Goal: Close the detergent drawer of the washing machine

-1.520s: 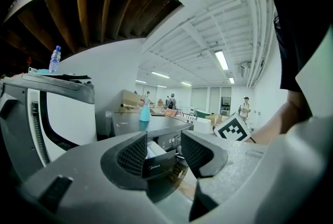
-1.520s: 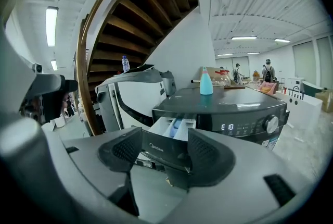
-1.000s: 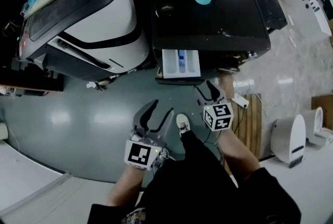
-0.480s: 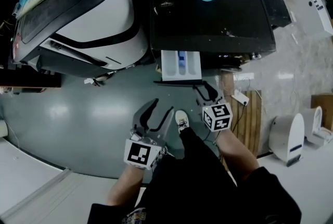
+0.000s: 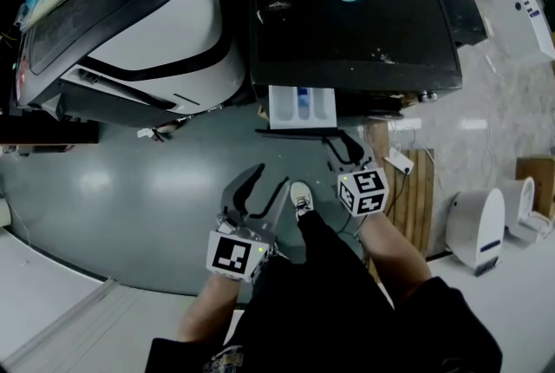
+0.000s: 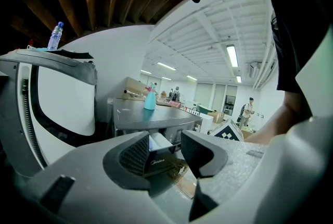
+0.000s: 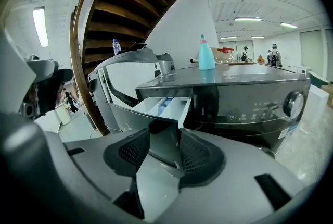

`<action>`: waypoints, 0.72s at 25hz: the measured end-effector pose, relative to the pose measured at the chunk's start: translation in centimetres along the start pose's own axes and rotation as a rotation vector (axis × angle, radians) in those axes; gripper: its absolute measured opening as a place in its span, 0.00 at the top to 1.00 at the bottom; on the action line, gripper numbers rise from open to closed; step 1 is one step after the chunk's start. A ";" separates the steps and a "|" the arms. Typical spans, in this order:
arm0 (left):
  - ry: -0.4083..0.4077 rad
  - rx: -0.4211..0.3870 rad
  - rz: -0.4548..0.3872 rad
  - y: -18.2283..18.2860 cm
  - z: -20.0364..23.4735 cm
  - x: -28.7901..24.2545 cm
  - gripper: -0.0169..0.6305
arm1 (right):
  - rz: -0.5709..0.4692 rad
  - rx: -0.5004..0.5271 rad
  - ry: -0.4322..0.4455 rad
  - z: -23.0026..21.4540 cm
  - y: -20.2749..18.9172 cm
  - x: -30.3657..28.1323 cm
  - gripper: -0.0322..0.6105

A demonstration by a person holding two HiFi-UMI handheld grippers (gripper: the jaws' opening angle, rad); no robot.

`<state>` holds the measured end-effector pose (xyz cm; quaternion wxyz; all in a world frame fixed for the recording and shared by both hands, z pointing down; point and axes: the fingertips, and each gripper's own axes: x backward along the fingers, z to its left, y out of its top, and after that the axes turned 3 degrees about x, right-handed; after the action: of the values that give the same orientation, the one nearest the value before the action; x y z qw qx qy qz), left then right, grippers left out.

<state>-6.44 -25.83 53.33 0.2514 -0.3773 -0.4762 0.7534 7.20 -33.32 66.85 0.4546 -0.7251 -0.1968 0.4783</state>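
You're holding right gripper just beside pulled-out white plastic detergent drawer of dark grey washing machine, jaws half-apart, closing, gripping nothing; left gripper hanging wide, empty.

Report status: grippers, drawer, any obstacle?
Left gripper open, empty. Right gripper jaws closing, nothing held, just short of drawer. Drawer pulled out. No obstacle seen.

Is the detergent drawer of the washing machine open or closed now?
Open. The detergent drawer sticks out of the washing machine, its inside exposed.
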 end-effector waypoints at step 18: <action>-0.007 0.007 0.018 -0.1 0.0 -1.6 0.69 | -0.021 -0.008 -0.024 -2.7 2.9 -4.0 0.68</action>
<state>-5.49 -27.03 53.93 0.2444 -0.3779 -0.4710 0.7587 7.23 -38.98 66.77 0.4544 -0.7189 -0.2117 0.4815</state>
